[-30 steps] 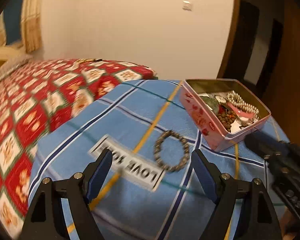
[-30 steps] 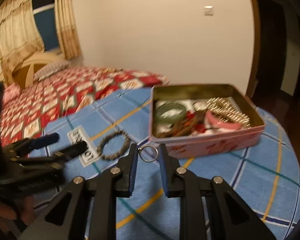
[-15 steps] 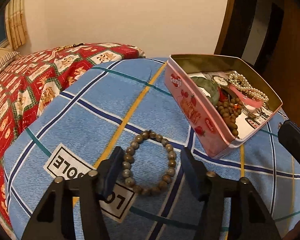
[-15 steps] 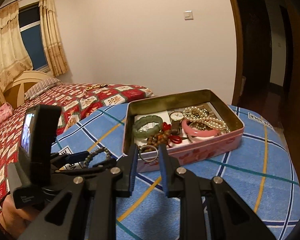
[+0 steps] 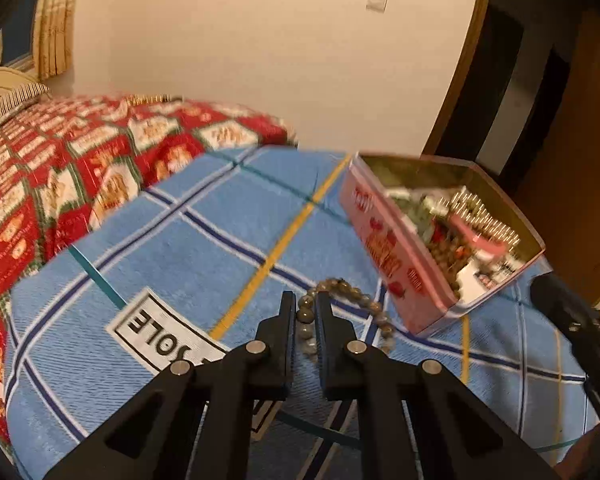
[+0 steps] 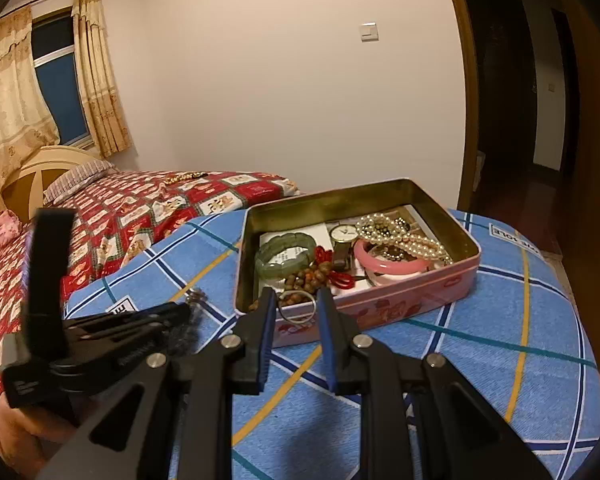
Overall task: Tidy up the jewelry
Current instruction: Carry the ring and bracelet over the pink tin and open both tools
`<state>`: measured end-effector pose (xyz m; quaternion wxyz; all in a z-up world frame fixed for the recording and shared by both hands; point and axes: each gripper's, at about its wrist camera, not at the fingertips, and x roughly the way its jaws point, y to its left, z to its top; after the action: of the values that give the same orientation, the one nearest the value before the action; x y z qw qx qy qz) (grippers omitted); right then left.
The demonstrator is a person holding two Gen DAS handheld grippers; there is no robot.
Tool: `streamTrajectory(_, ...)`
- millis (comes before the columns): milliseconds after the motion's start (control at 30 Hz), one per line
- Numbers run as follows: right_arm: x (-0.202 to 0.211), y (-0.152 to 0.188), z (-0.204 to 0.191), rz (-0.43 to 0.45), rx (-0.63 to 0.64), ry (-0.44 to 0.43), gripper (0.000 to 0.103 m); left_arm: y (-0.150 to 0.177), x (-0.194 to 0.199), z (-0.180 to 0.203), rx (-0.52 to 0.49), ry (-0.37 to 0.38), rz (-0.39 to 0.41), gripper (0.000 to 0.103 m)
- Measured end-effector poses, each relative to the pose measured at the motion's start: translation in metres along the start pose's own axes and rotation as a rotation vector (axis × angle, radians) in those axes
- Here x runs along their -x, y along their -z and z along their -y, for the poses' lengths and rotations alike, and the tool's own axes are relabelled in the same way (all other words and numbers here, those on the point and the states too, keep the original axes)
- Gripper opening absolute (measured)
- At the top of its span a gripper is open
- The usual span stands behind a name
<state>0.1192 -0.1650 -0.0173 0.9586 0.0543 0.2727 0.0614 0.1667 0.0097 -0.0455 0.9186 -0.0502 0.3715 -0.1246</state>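
Left gripper (image 5: pixel 303 314) clenched on beaded bracelet (image 5: pixel 354 294), its loop trailing toward lower right, right gripper (image 6: pixel 297 306) grasping metal ring (image 6: pixel 298 307) upright before pink tin (image 6: pixel 420 292)

Bead bracelet (image 5: pixel 342 300) on blanket (image 5: pixel 204 240) left of tin (image 6: pixel 380 304), bangles and watch inside
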Motion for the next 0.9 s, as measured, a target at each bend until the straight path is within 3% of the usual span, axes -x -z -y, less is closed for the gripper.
streamTrajectory(100, 0.002, 0.0, 0.002, 0.011, -0.011, 0.004, 0.024, 0.001, 0.013, 0.002, -0.011, -0.021, 0.071, 0.008)
streamTrajectory(267, 0.003, -0.001, 0.005, 0.012, -0.024, 0.011, 0.024, 0.002, 0.017, -0.004, 0.015, 0.001, 0.077, 0.009)
streamTrajectory(400, 0.005, -0.002, 0.008, 0.022, -0.035, 0.012, 0.024, 0.004, 0.031, -0.001, -0.002, 0.004, 0.145, 0.009)
streamTrajectory(733, 0.027, -0.01, 0.016, 0.13, -0.087, -0.04, 0.024, 0.011, 0.056, 0.021, -0.05, 0.08, 0.247, 0.009)
streamTrajectory(900, 0.03, -0.013, 0.021, 0.146, -0.095, -0.007, 0.024, 0.004, 0.07, 0.032, -0.076, 0.117, 0.299, 0.009)
